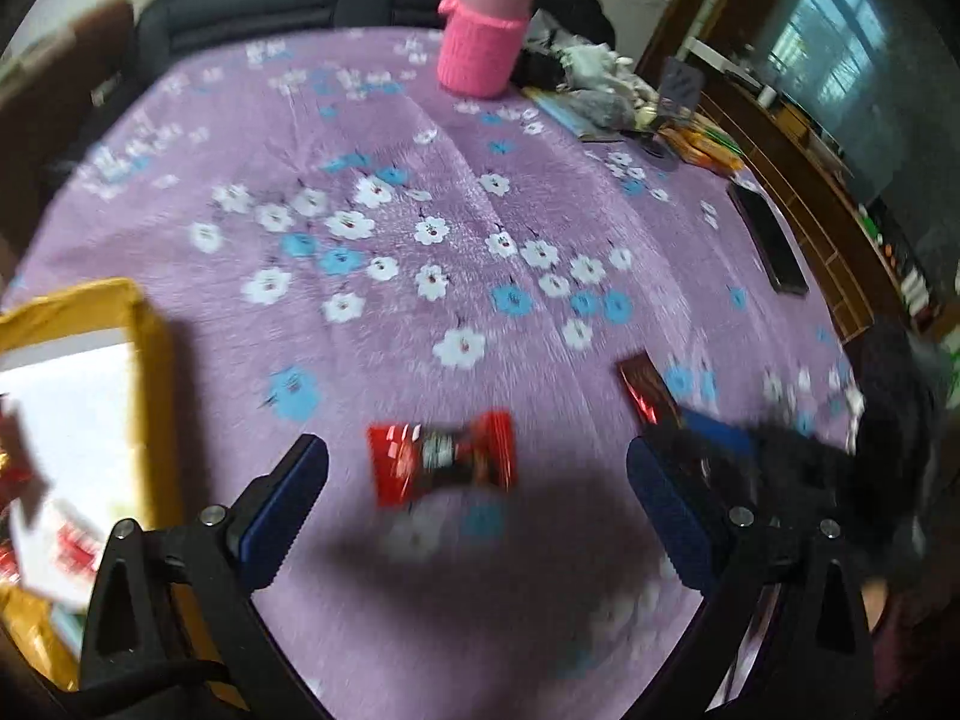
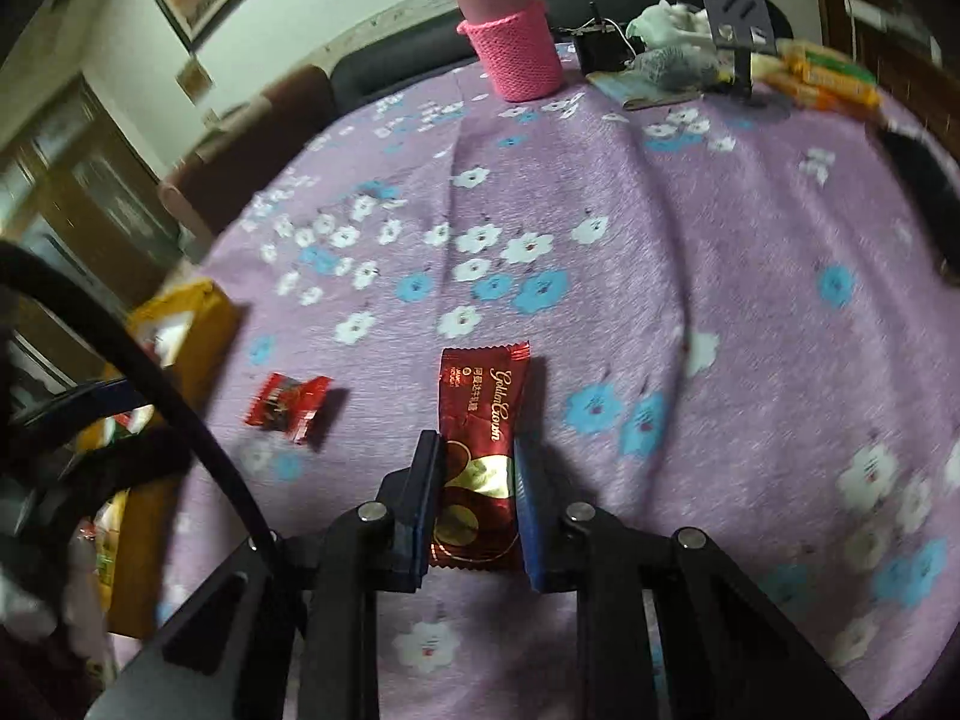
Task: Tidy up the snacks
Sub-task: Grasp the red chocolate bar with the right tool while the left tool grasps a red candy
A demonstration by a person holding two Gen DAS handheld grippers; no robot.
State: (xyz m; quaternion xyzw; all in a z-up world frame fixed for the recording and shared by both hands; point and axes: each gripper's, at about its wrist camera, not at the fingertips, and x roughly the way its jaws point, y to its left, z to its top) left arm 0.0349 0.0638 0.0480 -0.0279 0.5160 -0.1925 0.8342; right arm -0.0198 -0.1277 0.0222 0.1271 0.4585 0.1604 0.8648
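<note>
- Now the right gripper (image 2: 474,468) has its two blue-padded fingers (image 2: 427,480) closed against the long sides of a dark red foil snack bar with gold lettering (image 2: 480,444), which lies flat on the purple flowered tablecloth (image 2: 690,240); whether the bar is lifted off the cloth cannot be told
- Meanwhile the left gripper (image 1: 477,468) is spread wide and grips nothing, its blue fingertips (image 1: 300,468) apart on either side of a small bright red candy wrapper with twisted ends (image 1: 444,459) that rests on the cloth between them, touching neither
- Left of that candy sits an open yellow cardboard box (image 1: 153,372) with red packets inside
- At the far edge stands a pink bottle in a knitted sleeve (image 1: 483,36)
</note>
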